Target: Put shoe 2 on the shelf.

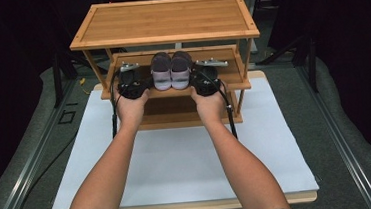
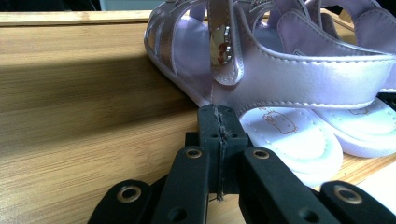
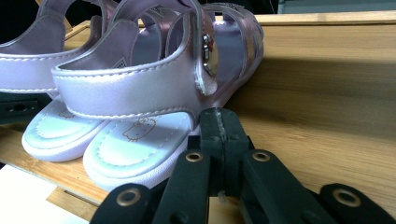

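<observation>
A pair of lilac child's sandals (image 1: 171,71) stands on the middle shelf (image 1: 229,83) of a bamboo shoe rack, heels towards me. My left gripper (image 1: 136,81) rests on that shelf just left of the pair, jaws shut with nothing between them. In the left gripper view its tips (image 2: 219,122) sit right beside the heel strap of the nearer sandal (image 2: 303,79); contact is unclear. My right gripper (image 1: 202,76) mirrors it on the right, also shut and empty. Its tips (image 3: 219,125) lie against or just short of the other sandal (image 3: 135,86).
The rack's top shelf (image 1: 164,20) overhangs both grippers and the sandals. A lower shelf (image 1: 174,116) lies beneath the hands. The rack stands on a white board (image 1: 178,160) on a wooden table, with dark cloth and metal rails (image 1: 345,147) at the sides.
</observation>
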A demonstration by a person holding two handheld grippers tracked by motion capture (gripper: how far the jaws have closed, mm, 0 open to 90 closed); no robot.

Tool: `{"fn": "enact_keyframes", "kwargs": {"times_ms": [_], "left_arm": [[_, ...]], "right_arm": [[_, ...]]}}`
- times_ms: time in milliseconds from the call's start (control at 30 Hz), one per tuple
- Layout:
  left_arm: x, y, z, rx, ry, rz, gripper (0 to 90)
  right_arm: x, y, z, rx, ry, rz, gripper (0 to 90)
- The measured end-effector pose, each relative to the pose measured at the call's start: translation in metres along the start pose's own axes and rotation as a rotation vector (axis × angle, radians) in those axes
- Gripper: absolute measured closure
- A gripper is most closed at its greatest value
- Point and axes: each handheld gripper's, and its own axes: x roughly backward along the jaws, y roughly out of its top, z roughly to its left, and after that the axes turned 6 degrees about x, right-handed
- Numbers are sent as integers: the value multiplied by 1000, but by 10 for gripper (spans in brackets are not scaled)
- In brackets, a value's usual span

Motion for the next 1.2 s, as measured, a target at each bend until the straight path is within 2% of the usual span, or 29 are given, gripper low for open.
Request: {"fn": "enact_keyframes", "kwargs": {"times_ms": [100,133,167,200,233,333,367,400,433,467,500,567,633,700,733,833,867,933,967,1000,1033,1100,1133,1167,1200], "left_arm": [[0,0,-1,-11,17,-3,900],[3,-1,-2,-25,37,-11,900],[3,-1,-2,-25,37,-11,900],[6,-1,-2,-18,35,-29,900],[13,0,0,-13,38,-49,899],[20,-1,3,-7,32,-55,898],[26,-1,3,-2,28,-64,898],[30,-2,4,0,23,-76,898],[39,-4,5,5,8,-79,898],[39,-4,5,5,8,-79,898],[45,-8,5,0,-2,-76,897],[50,-13,6,5,-12,-82,896],[55,-18,8,2,-23,-73,886],[66,-31,15,-5,-26,-72,873],[66,-31,15,-5,-26,-72,867],[78,-50,27,11,-32,-65,850],[82,-55,30,4,-28,-56,840],[90,-68,37,0,-14,-53,831],[90,-68,37,0,-14,-53,828],[98,-81,46,15,-9,-43,827],[98,-81,46,15,-9,-43,824],[103,-94,54,39,-7,-29,824],[106,-99,57,45,-6,-29,814],[110,-104,60,47,-8,-20,814],[116,-115,63,50,2,-21,806]], "right_arm": [[-1,0,0,2,-1,-1,900],[0,0,-1,10,-7,6,852],[0,0,-1,10,-7,6,852],[1,0,-2,15,-14,-1,827],[6,-1,-6,16,-20,-36,831],[11,-1,-9,29,-19,-51,829],[20,0,-11,40,-8,-62,827],[20,0,-11,40,-8,-62,827],[28,0,-11,54,13,-83,823],[28,0,-11,54,13,-83,823],[33,-2,-11,70,33,-111,823],[34,-2,-11,78,33,-118,822],[44,-5,-12,99,52,-91,816],[52,-6,-14,120,51,-65,813],[55,-8,-15,131,47,-71,813],[64,-15,-20,131,52,-63,806],[74,-16,-22,154,-2,29,803],[82,-25,-27,162,24,46,802],[82,-25,-27,162,24,46,802],[90,-36,-34,172,4,72,801],[90,-36,-34,172,4,72,801],[97,-44,-39,169,8,82,799],[107,-56,-44,175,8,92,795],[107,-56,-44,175,8,92,795],[116,-66,-47,165,-10,93,794]]}}
